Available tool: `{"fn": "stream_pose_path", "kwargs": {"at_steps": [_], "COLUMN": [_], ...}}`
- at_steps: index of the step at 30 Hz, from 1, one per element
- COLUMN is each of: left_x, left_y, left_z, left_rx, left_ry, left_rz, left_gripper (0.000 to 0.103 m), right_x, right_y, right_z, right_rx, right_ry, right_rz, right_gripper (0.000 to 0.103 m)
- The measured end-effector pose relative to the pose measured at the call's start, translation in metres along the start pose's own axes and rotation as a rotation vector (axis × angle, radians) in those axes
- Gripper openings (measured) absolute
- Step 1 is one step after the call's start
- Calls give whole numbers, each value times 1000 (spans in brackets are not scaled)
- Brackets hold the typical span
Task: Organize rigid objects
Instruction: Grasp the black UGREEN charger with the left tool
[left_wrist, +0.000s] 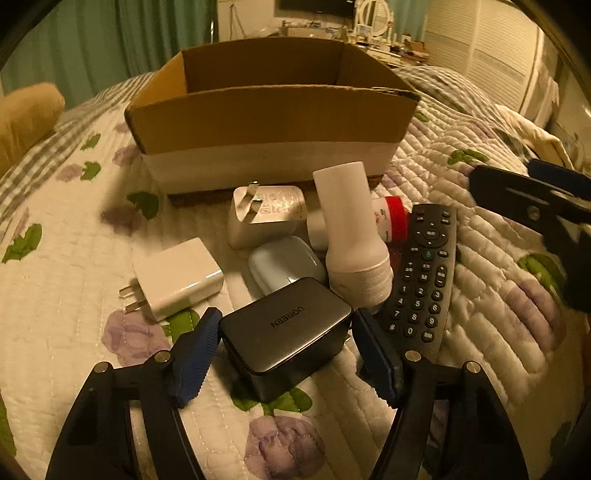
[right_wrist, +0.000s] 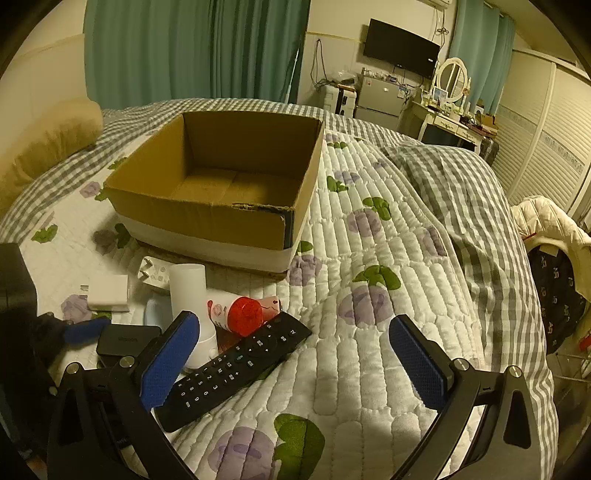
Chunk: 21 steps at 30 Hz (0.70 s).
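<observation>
While spread, left claw (left_wrist: 284, 354) astride dark charger (left_wrist: 286, 328); right claw (right_wrist: 295, 362) wide, empty.

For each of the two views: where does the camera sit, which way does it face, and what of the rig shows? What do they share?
Left wrist: low over the quilt, facing the cardboard box; left tongs straddle the dark charger, pads apart.
Right wrist: higher, to the right, looking into the box; right tongs open over the quilt.
Shared: box, charger, black remote, white bottle.

Dim, warm yellowish indoor light, soft shadows, strong fisheye bending and dark vignetting at edges, slight blur.
</observation>
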<state>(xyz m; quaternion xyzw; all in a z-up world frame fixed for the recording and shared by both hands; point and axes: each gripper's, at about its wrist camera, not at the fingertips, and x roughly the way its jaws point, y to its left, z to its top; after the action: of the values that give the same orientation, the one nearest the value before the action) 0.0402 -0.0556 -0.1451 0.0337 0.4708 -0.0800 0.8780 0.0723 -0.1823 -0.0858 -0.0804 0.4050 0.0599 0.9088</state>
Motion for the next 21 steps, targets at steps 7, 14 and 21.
{"fn": "stream_pose_path", "kwargs": {"at_steps": [7,14,21], "left_x": [-14,-39,-50], "left_y": [18,40,73], "left_z": [-3,9,16], "left_rx": [-47,-93,-140], "left_ry": [-10,-83,-132], "left_rz": [-48,30,120], "left_gripper": [72,72,72], "right_x": [7,24,67], "right_y": [7,29,61], "right_z": [2,21,35], "right_rx": [-30,-67,-81], "right_ry": [26,59,141], "right_rz": [15,100,185], "right_gripper": [103,103,102]}}
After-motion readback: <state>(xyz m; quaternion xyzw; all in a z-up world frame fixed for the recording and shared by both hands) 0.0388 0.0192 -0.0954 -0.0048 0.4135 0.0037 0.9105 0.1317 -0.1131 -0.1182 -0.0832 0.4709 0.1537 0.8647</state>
